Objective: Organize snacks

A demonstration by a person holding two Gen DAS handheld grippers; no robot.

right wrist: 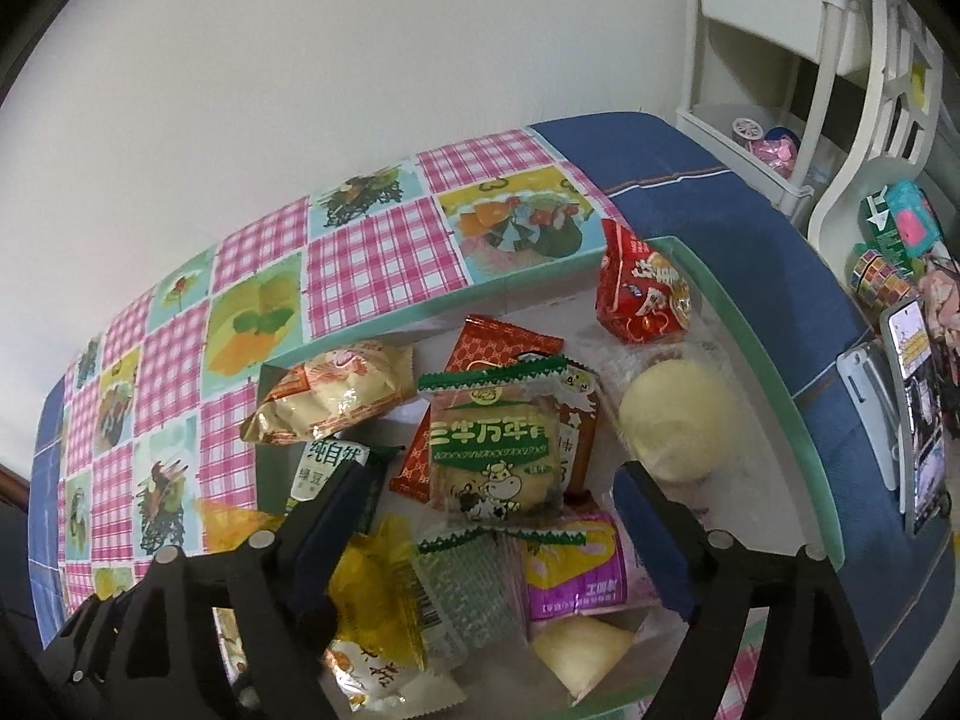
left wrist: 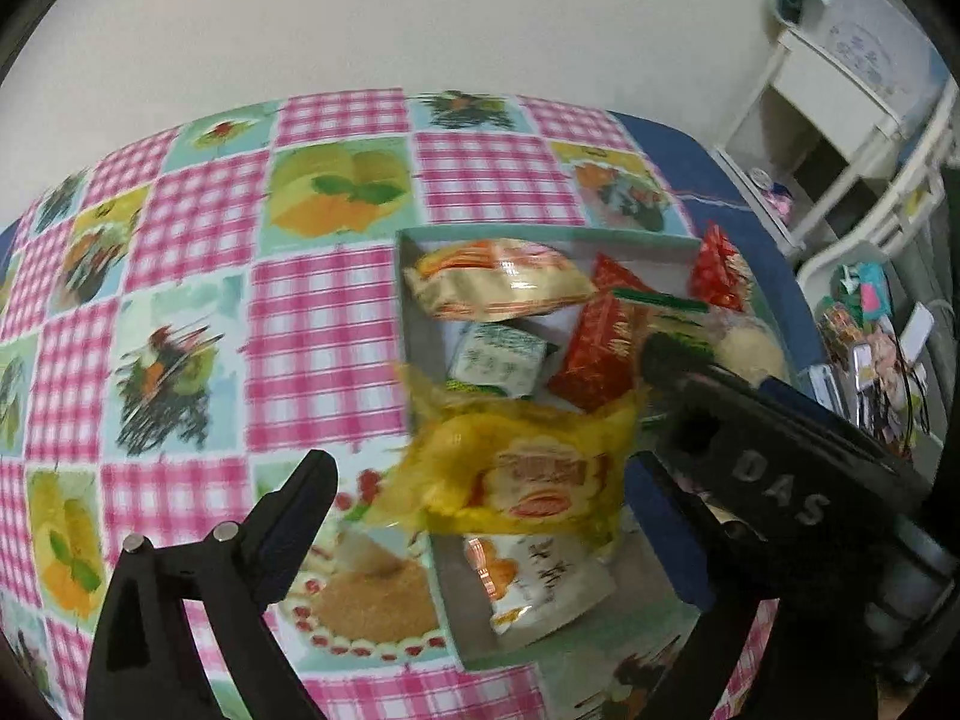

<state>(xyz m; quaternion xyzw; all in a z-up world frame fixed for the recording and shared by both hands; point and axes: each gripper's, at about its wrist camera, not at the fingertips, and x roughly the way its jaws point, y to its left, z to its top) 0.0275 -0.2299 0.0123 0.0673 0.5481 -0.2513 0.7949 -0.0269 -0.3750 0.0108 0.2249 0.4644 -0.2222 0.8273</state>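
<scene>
A shallow box with a mint-green rim (right wrist: 774,384) sits on the checked tablecloth and holds several snack packets. In the right wrist view, my right gripper (right wrist: 498,516) is open above the box, its fingers on either side of a green-edged cracker packet (right wrist: 495,450). A yellow packet (right wrist: 378,600), a pink packet (right wrist: 576,570) and a round pale bun (right wrist: 678,426) lie close by. In the left wrist view, my left gripper (left wrist: 480,492) is open, and a blurred yellow packet (left wrist: 522,468) hangs between its fingers over the box's rim (left wrist: 414,336). The right gripper's body (left wrist: 774,468) crosses that view.
A red packet (right wrist: 642,294) leans on the box's far corner. A gold and orange packet (right wrist: 330,396) lies at the box's left. A phone on a stand (right wrist: 918,408) is at the table's right edge. A white shelf unit (right wrist: 768,60) stands beyond the table.
</scene>
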